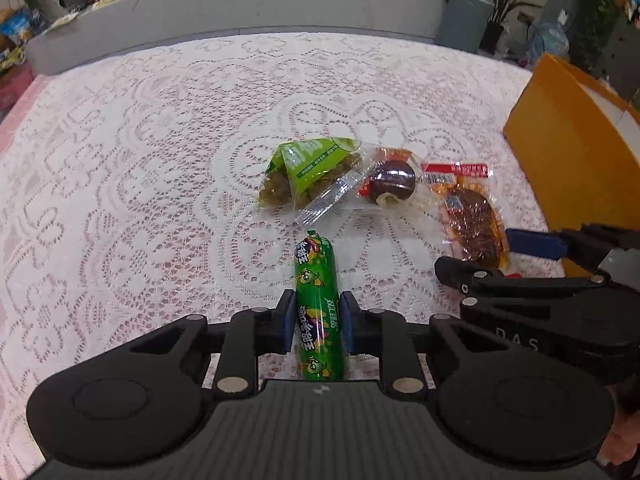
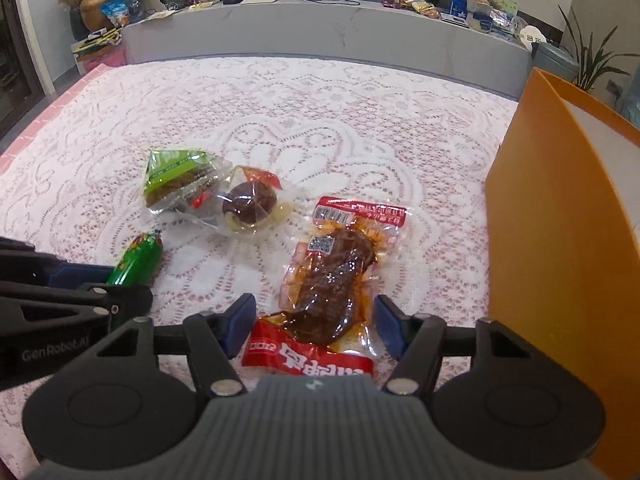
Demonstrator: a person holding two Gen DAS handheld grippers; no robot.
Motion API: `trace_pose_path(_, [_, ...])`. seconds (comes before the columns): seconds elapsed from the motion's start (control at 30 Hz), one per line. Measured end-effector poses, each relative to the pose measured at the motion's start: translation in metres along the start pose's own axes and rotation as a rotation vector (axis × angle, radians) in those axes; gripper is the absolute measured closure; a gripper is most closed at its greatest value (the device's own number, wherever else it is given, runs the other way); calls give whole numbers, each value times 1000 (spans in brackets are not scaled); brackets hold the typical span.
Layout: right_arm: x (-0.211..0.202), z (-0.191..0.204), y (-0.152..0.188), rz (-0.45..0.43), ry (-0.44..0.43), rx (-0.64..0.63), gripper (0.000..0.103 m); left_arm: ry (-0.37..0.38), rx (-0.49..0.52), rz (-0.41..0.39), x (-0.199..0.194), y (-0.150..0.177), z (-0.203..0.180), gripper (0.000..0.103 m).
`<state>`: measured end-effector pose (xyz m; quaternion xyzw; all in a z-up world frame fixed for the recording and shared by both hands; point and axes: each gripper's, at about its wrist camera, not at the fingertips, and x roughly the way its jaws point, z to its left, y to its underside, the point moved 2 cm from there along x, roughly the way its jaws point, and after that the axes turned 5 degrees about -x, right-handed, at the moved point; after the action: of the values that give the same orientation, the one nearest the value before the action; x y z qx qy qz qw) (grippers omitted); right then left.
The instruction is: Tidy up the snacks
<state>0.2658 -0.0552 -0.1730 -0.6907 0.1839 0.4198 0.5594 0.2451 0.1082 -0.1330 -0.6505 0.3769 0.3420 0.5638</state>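
Observation:
My left gripper (image 1: pixel 318 326) is shut on a green sausage stick (image 1: pixel 318 304) that lies on the lace tablecloth; it also shows in the right wrist view (image 2: pixel 138 260). My right gripper (image 2: pixel 312 324) is open, its blue pads on either side of a red packet of braised meat (image 2: pixel 332 280), not touching it; the packet also shows in the left wrist view (image 1: pixel 472 216). Further off lie a green triangular snack bag (image 2: pixel 180 176) (image 1: pixel 312 168) and a clear pack with a dark braised egg (image 2: pixel 250 202) (image 1: pixel 392 182).
An orange box (image 2: pixel 560 240) (image 1: pixel 568 152) stands at the right edge of the table. The lace tablecloth (image 2: pixel 320 112) covers the table. A grey counter (image 2: pixel 320 28) with clutter runs behind it.

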Motion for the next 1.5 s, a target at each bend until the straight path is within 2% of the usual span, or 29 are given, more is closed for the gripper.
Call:
trace_pose_path(0.2, [-8, -2, 0, -3, -18, 17, 41, 51, -48, -28, -13, 0, 5, 78])
trace_pose_path(0.57, [-36, -5, 10, -11, -57, 50, 42, 162, -102, -31, -31, 9, 4, 78])
trace_pose_path(0.83, [-59, -8, 17, -35, -101, 86, 42, 175, -122, -62, -49, 18, -3, 78])
trace_pose_path(1.2, [-114, -11, 20, -123, -162, 97, 42, 183, -139, -108, -87, 21, -21, 78])
trace_pose_path(1.33, [-143, -19, 20, -168, -154, 81, 42, 202, -129, -124, -102, 17, -35, 78])
trace_pose_path(1.5, [-172, -42, 18, -194, -114, 56, 42, 223, -66, -146, -120, 9, -67, 78])
